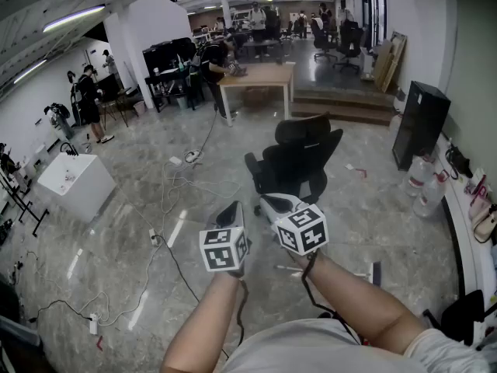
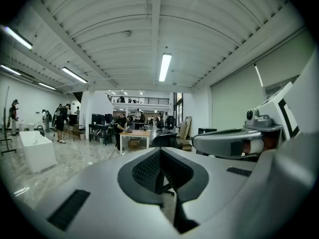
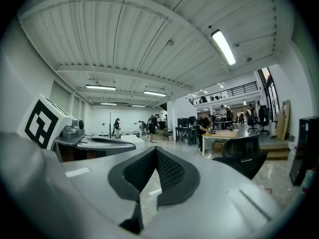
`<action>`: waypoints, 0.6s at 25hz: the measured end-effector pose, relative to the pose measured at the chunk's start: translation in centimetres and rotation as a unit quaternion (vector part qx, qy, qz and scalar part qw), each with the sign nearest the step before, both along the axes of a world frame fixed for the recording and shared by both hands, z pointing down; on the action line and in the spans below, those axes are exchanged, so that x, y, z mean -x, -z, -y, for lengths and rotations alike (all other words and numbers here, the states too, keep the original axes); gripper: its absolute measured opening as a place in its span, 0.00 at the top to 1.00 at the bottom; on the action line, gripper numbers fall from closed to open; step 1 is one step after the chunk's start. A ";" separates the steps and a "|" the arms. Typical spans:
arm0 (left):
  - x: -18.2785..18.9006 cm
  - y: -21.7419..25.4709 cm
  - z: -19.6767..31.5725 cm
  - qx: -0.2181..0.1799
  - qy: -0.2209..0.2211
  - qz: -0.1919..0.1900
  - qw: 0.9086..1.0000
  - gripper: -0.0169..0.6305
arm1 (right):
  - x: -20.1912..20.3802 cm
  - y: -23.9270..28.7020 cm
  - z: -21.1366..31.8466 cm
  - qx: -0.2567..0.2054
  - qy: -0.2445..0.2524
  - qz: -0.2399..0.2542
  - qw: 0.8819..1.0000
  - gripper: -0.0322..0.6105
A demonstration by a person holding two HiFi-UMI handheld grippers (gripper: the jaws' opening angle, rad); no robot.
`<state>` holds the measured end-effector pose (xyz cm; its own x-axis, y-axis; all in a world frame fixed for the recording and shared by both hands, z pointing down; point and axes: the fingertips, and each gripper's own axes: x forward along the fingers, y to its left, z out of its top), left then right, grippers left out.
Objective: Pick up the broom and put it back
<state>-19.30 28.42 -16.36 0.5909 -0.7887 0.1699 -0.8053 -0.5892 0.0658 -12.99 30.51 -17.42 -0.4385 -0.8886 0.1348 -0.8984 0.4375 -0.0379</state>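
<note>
Just ahead of left tool, right tool: office chair; cables leftward.

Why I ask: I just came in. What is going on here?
A person holds a tool in each hand, side by side above the floor, pointed toward a black office chair. The left tool and right tool are both shut with nothing in them. No broom is in hand yet.
</note>
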 end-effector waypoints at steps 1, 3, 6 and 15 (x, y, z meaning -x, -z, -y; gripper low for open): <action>0.1 0.0 0.0 0.001 0.000 -0.001 1.000 0.97 | 0.1 0.0 0.1 0.000 -0.001 0.000 1.000 0.95; 0.2 -0.1 0.1 0.002 -0.001 -0.002 1.000 0.97 | 0.2 0.0 0.2 0.001 -0.001 0.000 1.000 0.95; 0.3 -0.1 0.3 0.003 -0.001 -0.004 1.000 0.97 | 0.4 0.1 0.3 0.000 -0.001 -0.003 1.000 0.95; 0.0 -1.1 1.9 0.010 0.000 -0.009 1.000 0.97 | -0.1 -1.1 1.8 0.004 0.003 -0.001 1.000 0.95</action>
<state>-19.32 26.55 -15.25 0.5941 -0.7852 0.1746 -0.8038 -0.5878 0.0917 -12.89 28.74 -16.37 -0.4444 -0.8843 0.1431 -0.8954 0.4435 -0.0404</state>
